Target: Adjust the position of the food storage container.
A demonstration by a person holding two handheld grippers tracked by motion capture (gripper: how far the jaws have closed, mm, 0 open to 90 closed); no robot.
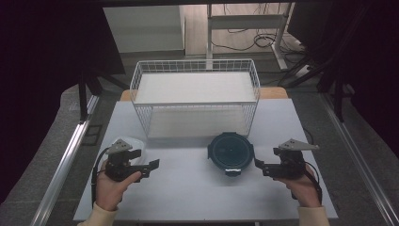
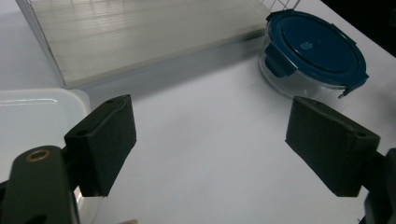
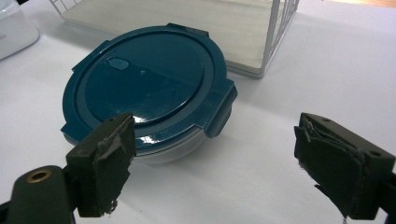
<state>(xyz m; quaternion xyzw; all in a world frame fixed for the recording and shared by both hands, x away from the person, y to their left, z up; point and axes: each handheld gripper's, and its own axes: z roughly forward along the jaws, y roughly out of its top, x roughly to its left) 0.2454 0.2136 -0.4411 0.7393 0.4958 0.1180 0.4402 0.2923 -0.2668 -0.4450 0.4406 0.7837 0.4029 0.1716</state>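
High view: a person's two hands enter from the near edge of a pale surface [image 1: 188,188], each holding a gripper. The left gripper [image 1: 153,165] sits at the near left with its fingers pointing toward the middle of the surface; the right gripper [image 1: 259,165] sits at the near right, pointing back toward it. Between them, nearer the right gripper, stands a round container with a dark blue clip-on lid [image 1: 230,151]. It rests upright on the surface, just in front of a white wire basket [image 1: 141,75] whose floor is a pale board. A white tray [image 1: 139,142] lies at the left, partly under the left gripper.

Left gripper view: the fingers [image 2: 105,142] stand wide apart with only bare surface between them. The white tray lies beside the left-hand finger, and the round container [image 2: 313,51] stands well ahead at upper right, its clear wall visible under the lid.

Right gripper view: the fingers [image 3: 105,161] stand wide and hold nothing. The round container [image 3: 144,86] is close ahead, nearer the left-hand finger; whether that finger touches it cannot be told. The basket corner [image 3: 271,42] rises just behind the container.
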